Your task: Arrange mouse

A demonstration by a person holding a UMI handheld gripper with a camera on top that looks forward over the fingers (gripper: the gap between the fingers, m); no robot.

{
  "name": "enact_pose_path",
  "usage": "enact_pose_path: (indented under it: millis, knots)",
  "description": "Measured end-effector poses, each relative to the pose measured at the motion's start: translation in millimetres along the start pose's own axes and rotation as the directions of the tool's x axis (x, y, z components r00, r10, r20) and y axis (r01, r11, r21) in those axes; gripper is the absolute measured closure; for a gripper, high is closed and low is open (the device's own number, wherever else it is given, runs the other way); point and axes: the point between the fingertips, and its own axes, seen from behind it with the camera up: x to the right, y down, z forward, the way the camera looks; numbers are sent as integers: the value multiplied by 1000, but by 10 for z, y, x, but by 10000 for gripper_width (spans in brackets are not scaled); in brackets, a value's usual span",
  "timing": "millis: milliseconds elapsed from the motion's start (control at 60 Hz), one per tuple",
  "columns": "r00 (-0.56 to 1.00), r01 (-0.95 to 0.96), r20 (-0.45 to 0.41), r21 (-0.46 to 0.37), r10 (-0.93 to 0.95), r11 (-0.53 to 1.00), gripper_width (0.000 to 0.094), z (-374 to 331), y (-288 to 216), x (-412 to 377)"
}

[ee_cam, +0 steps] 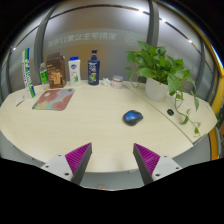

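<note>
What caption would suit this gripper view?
Open fingers hover before a table with a blue mouse ahead, beside a potted plant.

**Blue mouse lies on the counter beyond spread fingers**

The gripper [111,160] hangs above the near edge of a pale counter [90,125], its fingers [77,160] spread apart with nothing between them, their purple pads facing inward. Beyond them, off toward the right finger, a blue mouse [132,117] lies alone on the counter. Farther right stands a leafy plant in a white pot [158,82]. At the far side stand a dark bottle [93,68], a white carton [74,69] and a brown box [55,70]. A reddish book [53,98] lies flat at the left.
</note>
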Motion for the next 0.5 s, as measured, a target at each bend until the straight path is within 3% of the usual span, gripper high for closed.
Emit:
enact_pose_path:
  millis: [283,500]
  knots:
    - [992,-121,21,-5,121,993,81,1333,-330,707]
    - [980,-188,68,14,186,982,95,1804,-707,696]
